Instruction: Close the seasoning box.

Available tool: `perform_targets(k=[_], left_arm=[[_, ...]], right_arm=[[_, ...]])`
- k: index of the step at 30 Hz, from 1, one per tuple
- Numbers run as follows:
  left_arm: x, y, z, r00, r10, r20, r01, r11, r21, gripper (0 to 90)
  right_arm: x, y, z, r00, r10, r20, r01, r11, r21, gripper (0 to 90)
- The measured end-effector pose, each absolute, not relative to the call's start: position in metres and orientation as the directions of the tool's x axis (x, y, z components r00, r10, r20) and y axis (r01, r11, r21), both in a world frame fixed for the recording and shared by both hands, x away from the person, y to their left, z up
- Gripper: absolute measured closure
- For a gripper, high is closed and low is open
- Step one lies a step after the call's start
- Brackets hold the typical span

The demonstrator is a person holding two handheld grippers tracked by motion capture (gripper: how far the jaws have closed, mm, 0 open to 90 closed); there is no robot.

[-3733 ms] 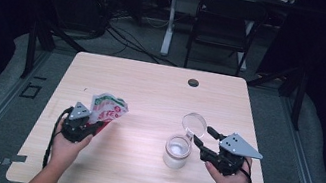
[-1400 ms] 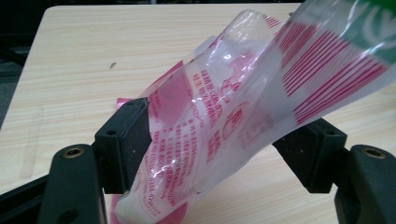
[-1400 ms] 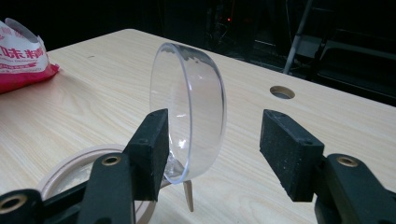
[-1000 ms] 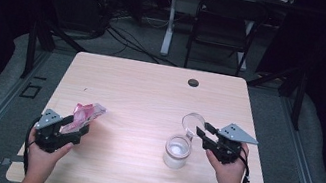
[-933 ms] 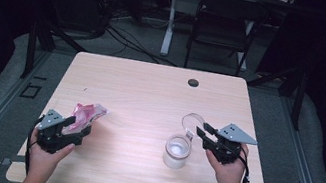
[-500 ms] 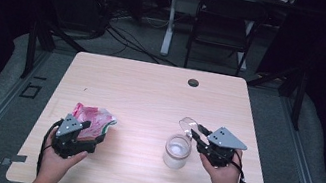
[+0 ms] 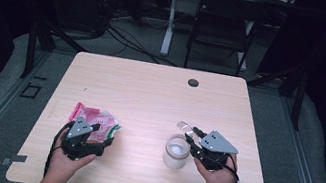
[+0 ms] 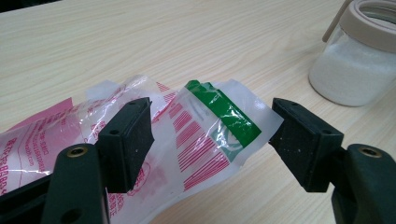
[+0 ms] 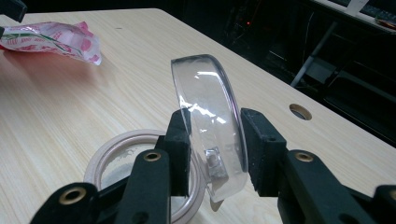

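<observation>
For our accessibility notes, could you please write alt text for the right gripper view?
The right gripper grips a clear glass lid on edge above an open jar rimmed in beige, on a pale wooden table. A pink and white plastic bag lies at far left.

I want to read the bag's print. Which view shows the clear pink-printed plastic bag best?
The left gripper view: clear pink-printed plastic bag sits close between open jaws. The high view and right gripper view show it small and distant.

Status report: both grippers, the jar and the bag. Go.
Right gripper shut on clear lid, tilted above open jar. Left gripper open around plastic bag on the table. Path between unobstructed.
</observation>
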State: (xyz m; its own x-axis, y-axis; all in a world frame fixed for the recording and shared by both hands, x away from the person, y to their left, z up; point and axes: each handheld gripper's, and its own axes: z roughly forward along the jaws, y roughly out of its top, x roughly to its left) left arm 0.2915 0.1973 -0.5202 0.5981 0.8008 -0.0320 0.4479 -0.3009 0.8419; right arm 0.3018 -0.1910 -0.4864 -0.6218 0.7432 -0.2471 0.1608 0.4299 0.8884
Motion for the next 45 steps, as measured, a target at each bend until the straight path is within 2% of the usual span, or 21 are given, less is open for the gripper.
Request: perform_targets(k=[19, 28, 45], left_arm=[[0.29, 0.194, -0.518, 0.608, 0.793, -0.035, 0.434, -0.295, 0.851, 32.0], [0.287, 0.188, -0.517, 0.623, 0.782, -0.009, 0.416, -0.321, 0.851, 32.9], [0.29, 0.179, -0.519, 0.645, 0.764, 0.003, 0.404, -0.344, 0.848, 33.3]], right_arm=[[0.299, -0.187, -0.488, -0.629, 0.735, -0.253, 0.157, 0.439, 0.885, 62.2], [0.297, -0.184, -0.489, -0.636, 0.728, -0.257, 0.156, 0.448, 0.88, 59.9], [0.291, -0.176, -0.495, -0.645, 0.709, -0.286, 0.147, 0.482, 0.864, 50.1]])
